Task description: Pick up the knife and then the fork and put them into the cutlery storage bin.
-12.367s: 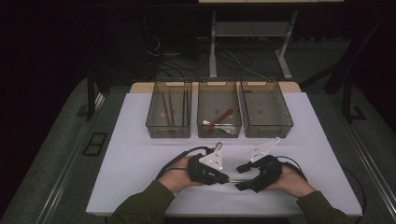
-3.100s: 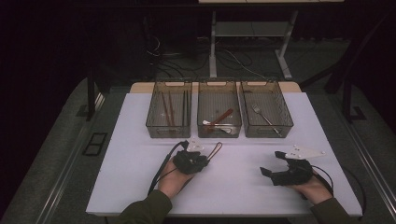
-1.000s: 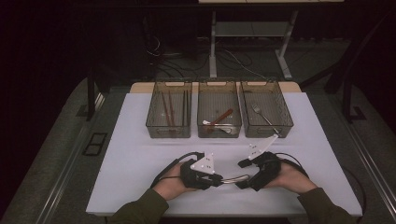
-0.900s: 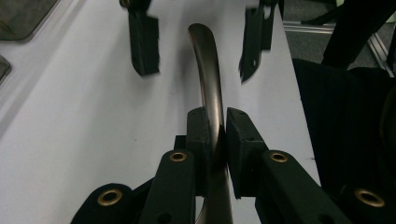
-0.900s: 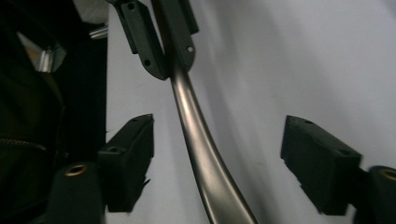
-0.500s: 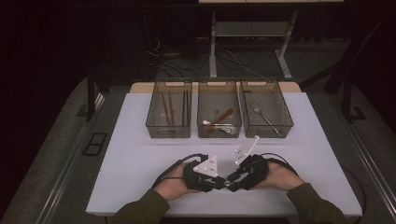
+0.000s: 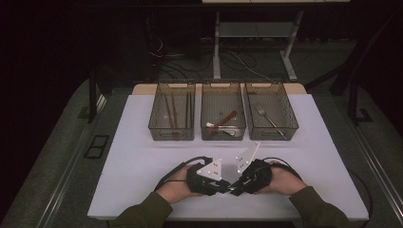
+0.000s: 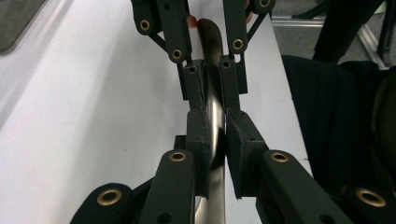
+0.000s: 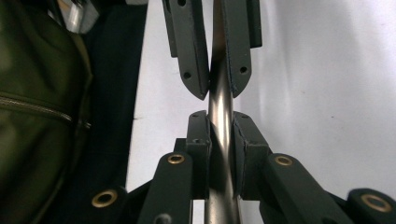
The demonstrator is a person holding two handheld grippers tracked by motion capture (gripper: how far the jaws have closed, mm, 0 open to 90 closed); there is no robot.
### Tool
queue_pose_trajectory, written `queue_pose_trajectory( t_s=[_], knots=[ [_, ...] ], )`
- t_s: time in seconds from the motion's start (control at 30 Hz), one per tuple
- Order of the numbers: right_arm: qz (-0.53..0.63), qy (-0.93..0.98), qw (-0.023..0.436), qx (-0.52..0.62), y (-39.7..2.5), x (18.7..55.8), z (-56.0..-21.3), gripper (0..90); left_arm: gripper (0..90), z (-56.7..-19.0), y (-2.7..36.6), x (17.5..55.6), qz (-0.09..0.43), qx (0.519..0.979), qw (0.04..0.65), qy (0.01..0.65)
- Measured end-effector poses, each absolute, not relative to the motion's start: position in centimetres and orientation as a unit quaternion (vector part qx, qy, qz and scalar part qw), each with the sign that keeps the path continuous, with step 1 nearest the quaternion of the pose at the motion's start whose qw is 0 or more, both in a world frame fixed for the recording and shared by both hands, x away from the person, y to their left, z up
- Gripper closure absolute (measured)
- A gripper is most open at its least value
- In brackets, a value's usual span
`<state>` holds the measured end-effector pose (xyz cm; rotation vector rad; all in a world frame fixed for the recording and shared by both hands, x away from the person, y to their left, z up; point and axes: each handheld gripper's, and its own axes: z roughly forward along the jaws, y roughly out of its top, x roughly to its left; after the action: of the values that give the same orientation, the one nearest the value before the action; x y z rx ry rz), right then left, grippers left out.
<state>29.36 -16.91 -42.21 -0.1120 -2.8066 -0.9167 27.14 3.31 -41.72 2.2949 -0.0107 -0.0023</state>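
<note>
A shiny metal utensil handle (image 8: pixel 214 100) is held between both grippers at the front middle of the table. My left gripper (image 8: pixel 215 122) is shut on it, its pads pressing the handle from both sides. My right gripper (image 9: pixel 220 120) is shut on the same handle (image 9: pixel 219 106) from the opposite end. Each gripper view shows the other gripper's jaws closed around the handle just beyond its own. In the high view the left gripper (image 7: pixel 222 186) and right gripper (image 7: pixel 236 184) meet tip to tip. The utensil's working end is hidden.
Three clear bins stand in a row at the back: the left bin (image 7: pixel 157 124) holds chopsticks, the middle bin (image 7: pixel 205 128) a red-handled piece and a spoon, the right bin (image 7: pixel 291 124) a fork. The white table top (image 7: pixel 123 156) stretches around the hands.
Both hands have drawn together at the front middle. The grippers were a little apart a second ago and now meet tip to tip on the metal handle.
</note>
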Motion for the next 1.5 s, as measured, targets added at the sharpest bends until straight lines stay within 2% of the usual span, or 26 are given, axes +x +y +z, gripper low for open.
queue_pose_trajectory(
  t_s=[0.13,0.33,0.5,0.9,1.13,1.5],
  knots=[
    [-0.307,-0.947,0.088,-0.045,-16.8,29.1,-42.2,83.5,80.8,-41.5,3.6,27.2,-0.003,0.908,0.418,0.006],
    [-0.303,-0.95,0.066,-0.035,-17.2,29.7,-42.4,83.3,68.1,-41.0,4.7,28.1,0.009,0.899,0.437,0.033],
    [-0.302,-0.95,0.048,-0.058,-17.8,29.9,-42.4,83.2,55.2,-40.8,6.0,28.6,0.016,0.885,0.457,0.09],
    [-0.307,-0.941,-0.014,-0.139,-20.3,30.5,-42.1,83.2,42.6,-40.9,10.1,28.6,0.041,0.86,0.477,0.175],
    [-0.311,-0.934,-0.031,-0.176,-21.6,30.9,-41.7,83.2,36.3,-41.3,11.2,28.4,0.061,0.852,0.482,0.196],
    [-0.331,-0.911,-0.063,-0.24,-23.6,31.6,-41.0,83.2,21.7,-42.7,14.4,27.9,0.098,0.837,0.48,0.243]
  ],
)
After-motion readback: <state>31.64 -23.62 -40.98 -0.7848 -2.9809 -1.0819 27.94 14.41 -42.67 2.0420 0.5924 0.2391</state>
